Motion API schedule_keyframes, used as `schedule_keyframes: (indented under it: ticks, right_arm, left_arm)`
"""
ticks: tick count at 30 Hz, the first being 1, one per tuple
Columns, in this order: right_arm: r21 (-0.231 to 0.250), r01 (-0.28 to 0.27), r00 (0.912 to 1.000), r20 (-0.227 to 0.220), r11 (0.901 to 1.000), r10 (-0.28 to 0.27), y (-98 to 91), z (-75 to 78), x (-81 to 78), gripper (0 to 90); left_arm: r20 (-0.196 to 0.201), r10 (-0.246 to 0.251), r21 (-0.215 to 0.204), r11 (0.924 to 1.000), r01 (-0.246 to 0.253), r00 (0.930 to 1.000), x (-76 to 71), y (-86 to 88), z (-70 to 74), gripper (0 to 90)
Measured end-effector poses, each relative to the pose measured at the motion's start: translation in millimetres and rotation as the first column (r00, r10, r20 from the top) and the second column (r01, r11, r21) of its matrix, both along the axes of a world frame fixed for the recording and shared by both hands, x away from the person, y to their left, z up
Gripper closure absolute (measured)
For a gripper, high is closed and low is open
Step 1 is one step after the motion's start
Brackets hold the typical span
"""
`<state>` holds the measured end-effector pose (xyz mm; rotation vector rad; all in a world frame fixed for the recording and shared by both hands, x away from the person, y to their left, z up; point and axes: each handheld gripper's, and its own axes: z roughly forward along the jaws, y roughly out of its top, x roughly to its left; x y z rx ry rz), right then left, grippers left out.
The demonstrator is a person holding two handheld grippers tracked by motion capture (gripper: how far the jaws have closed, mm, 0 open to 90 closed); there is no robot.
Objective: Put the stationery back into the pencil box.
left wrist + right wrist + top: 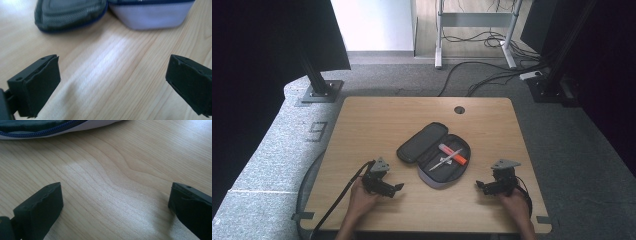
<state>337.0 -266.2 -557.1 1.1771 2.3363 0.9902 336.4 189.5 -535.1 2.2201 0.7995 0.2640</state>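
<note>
The left hand-held gripper (398,188) is resting low on the near left part of the wooden surface (377,115), held in the person's left hand (361,199), with its cable trailing off over the near edge. Its jaws are standing wide apart with nothing between them but bare wood, and they are pointing toward the pencil case (434,155). In the left gripper view the same left hand-held gripper (112,82) is facing the case (150,15) from close by, the dark mesh-lined lid lying to the left and the pale lilac wall of the case body to the right, neither touching the jaws.

The pencil case is lying open in the middle of the surface, between the two tools, its lid folded out flat toward the far left. Inside its body an orange-and-pink marker (453,154) is lying with a silver pen (445,160) crossing it at an angle.

The right hand-held gripper (479,185) is sitting on the near right part of the surface, held in the person's right hand (514,202), aiming left toward the case. In the right gripper view its jaws are also spread wide over empty wood, and the case's blue zipper edge (42,131) is showing at the top left, well apart from the jaws.
</note>
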Motion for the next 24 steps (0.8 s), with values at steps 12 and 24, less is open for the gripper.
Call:
schedule_keyframes:
  ticks: [12,24]
  right_arm:
    - [0.000,0.000,1.0000,0.000,1.0000,0.000,0.0,0.0,0.0,0.0]
    - [0.000,0.000,1.0000,0.000,1.0000,0.000,0.0,-0.1,-0.1,0.0]
  left_arm:
    - [0.022,0.041,0.025,0.9988,-0.041,0.9989,-17.4,23.4,-9.9,0.0]
    - [-0.010,0.048,0.087,0.9951,-0.047,0.9988,-27.9,36.5,-13.9,0.0]
